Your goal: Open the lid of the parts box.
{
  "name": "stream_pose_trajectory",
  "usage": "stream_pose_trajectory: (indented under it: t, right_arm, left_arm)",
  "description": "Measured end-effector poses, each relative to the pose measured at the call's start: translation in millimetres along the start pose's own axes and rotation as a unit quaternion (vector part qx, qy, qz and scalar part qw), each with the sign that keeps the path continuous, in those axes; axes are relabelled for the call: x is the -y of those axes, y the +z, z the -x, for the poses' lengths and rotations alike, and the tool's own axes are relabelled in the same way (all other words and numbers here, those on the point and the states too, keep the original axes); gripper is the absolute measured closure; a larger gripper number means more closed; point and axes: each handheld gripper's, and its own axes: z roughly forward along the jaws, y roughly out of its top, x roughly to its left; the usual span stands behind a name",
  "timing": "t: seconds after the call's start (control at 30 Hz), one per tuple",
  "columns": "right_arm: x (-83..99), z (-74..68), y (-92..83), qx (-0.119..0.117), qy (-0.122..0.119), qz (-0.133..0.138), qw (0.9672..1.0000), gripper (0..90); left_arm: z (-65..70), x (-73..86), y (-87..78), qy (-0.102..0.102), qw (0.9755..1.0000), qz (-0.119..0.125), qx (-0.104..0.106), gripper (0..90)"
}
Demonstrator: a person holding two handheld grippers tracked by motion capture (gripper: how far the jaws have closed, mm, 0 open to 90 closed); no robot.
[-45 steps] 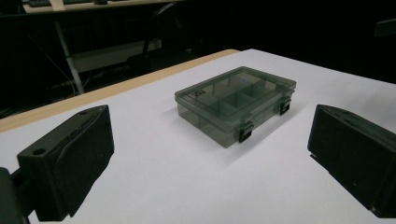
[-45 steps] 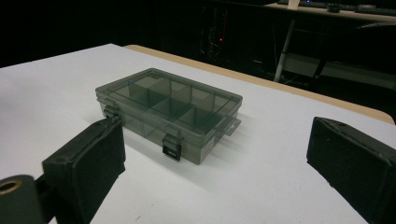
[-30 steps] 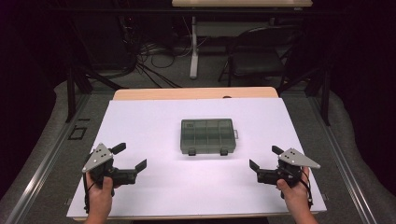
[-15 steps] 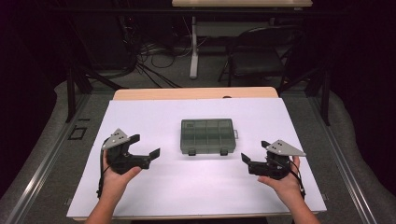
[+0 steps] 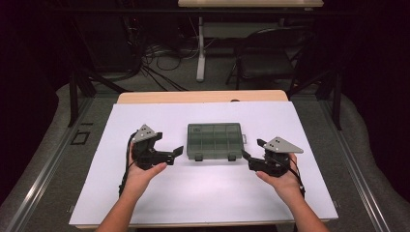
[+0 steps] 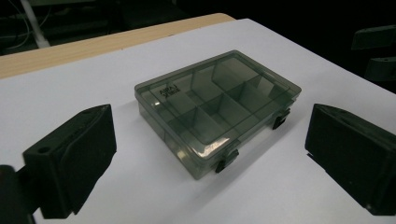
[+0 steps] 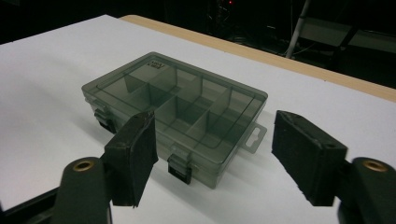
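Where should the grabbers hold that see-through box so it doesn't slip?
Probably by the box's short ends, one gripper from each side. It lies flat and shut, wide and low, so the straight end walls suit the pads. The left gripper and right gripper already flank it, jaws open. Keep off the front latches and the hang tab.

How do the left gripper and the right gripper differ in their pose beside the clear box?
The left gripper stands off the box, at its left front corner; the right gripper is nearly at the right front corner. The left fingers spread wider than the right ones, which have just been closing. Both are open, holding nothing.
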Motion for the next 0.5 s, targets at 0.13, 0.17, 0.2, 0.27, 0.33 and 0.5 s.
stream_pose_trajectory:
  t: [0.13,0.17,0.2,0.27,0.33,0.5]
  right_arm:
    - [-1.2,0.1,4.9,-0.001,0.004,0.002,1.0,34.0]
    - [-1.5,-0.1,8.0,-0.001,-0.001,-0.001,1.0,35.8]
    - [-1.5,-0.1,8.0,-0.001,-0.001,-0.001,1.0,35.8]
    - [-0.8,-0.2,12.8,-0.002,-0.004,-0.002,1.0,39.2]
    - [-0.7,0.2,14.1,-0.003,-0.006,-0.003,1.0,40.8]
    - [3.5,2.1,19.8,-0.01,-0.007,-0.016,0.9998,44.8]
  left_arm:
    - [2.1,-0.7,8.2,0.002,1.0,0.0,-0.002,10.1]
    - [2.9,-0.6,10.7,0.002,1.0,-0.001,-0.003,12.6]
    - [3.7,-0.4,13.1,0.004,1.0,0.0,-0.003,12.6]
    - [6.6,0.4,21.1,0.005,1.0,-0.004,0.0,17.9]
    - [7.9,1.2,23.9,0.006,1.0,-0.004,0.003,20.8]
    - [14.3,8.6,38.3,-0.006,0.9999,0.006,-0.009,38.8]
